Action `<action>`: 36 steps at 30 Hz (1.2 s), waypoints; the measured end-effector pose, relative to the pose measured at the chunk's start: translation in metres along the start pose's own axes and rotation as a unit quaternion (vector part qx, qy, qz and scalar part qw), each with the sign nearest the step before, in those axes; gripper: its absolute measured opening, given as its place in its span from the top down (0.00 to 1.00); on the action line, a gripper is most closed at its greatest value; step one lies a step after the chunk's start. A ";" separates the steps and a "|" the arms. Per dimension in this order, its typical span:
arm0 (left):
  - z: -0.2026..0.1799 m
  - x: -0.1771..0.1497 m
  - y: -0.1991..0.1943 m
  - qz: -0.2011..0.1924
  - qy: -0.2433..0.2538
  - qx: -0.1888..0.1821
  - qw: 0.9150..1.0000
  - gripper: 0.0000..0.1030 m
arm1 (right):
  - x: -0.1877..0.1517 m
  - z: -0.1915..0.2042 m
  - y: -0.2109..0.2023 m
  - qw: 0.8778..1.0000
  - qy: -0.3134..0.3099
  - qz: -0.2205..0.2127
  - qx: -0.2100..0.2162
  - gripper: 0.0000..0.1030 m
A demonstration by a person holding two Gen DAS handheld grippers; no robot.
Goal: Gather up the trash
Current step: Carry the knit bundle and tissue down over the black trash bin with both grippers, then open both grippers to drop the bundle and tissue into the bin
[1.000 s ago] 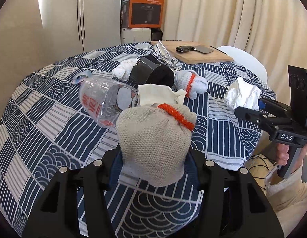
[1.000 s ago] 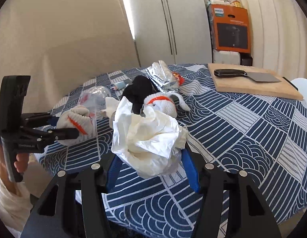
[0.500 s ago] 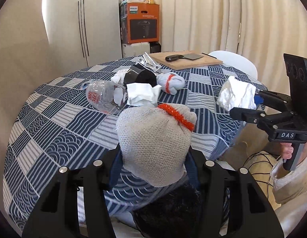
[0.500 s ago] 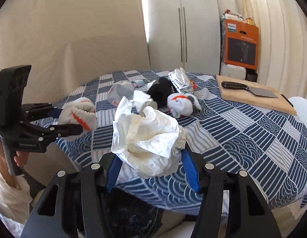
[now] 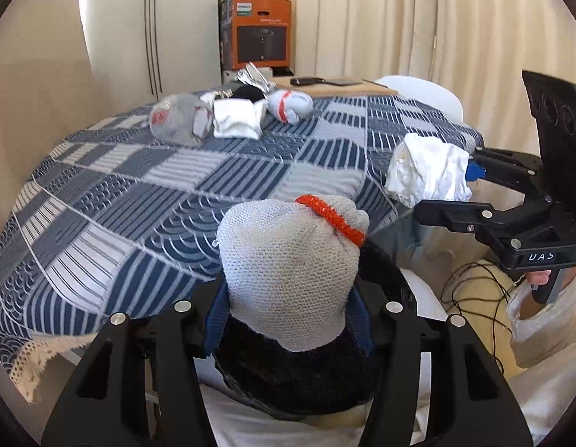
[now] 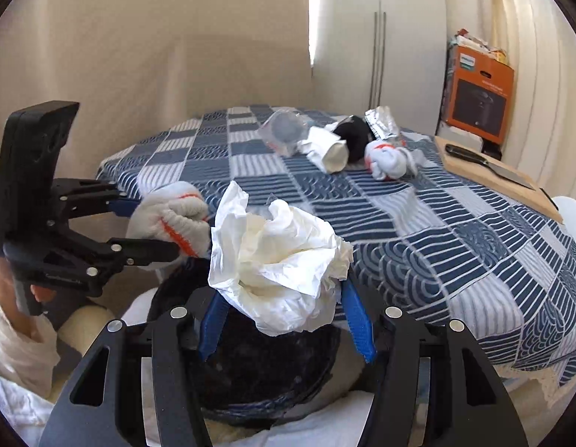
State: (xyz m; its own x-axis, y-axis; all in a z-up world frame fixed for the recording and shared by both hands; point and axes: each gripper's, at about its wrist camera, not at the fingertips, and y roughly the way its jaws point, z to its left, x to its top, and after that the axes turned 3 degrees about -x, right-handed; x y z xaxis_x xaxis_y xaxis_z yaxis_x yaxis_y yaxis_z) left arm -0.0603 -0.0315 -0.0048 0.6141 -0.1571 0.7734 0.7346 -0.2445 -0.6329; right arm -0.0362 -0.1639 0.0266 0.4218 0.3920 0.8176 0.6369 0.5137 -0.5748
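My left gripper [image 5: 288, 316] is shut on a grey knitted glove ball with an orange cuff [image 5: 288, 260], held over a black bin [image 5: 299, 368] below the table edge. It also shows in the right wrist view [image 6: 172, 219]. My right gripper [image 6: 284, 320] is shut on a crumpled white tissue [image 6: 280, 257], above the same black bin [image 6: 265, 376]. The tissue shows in the left wrist view [image 5: 426, 171], to the right of the glove ball.
On the blue patterned tablecloth [image 5: 139, 193] lie a crushed plastic bottle [image 5: 176, 119], a white paper wad [image 5: 236, 123], another glove ball [image 5: 291, 106], a black item and foil [image 6: 383, 124]. A cutting board with a knife [image 6: 489, 171] sits at the far side.
Both grippers have pulled back off the table and lowered with their loads. The black bin has come into view under them.
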 end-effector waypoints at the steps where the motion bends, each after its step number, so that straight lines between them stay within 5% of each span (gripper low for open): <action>1: -0.001 -0.004 0.003 0.006 -0.001 -0.002 1.000 0.46 | -0.003 0.003 0.001 1.000 -0.005 0.003 0.000 0.48; 14: 0.002 -0.040 0.048 0.090 0.010 -0.023 0.996 0.46 | -0.040 0.029 0.059 0.994 -0.068 0.090 0.015 0.48; 26: 0.007 -0.057 0.107 0.187 0.042 -0.030 0.981 0.46 | -0.071 0.034 0.116 0.982 -0.098 0.155 0.041 0.48; 33: 0.018 -0.062 0.121 0.208 0.031 -0.022 0.977 0.46 | -0.076 0.035 0.132 0.978 -0.115 0.171 0.039 0.46; 36: 0.021 -0.062 0.117 0.190 0.032 -0.016 0.981 0.27 | -0.075 0.035 0.134 0.978 -0.118 0.170 0.038 0.41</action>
State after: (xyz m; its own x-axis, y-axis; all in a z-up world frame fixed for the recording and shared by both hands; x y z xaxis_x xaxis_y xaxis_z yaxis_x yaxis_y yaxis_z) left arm -0.0069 -0.0306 -0.1275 0.8215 -0.3026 0.4833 0.4463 -0.1866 -0.8752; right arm -0.0051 -0.0975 -0.1136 0.4349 0.7107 0.5529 0.4321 0.3740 -0.8206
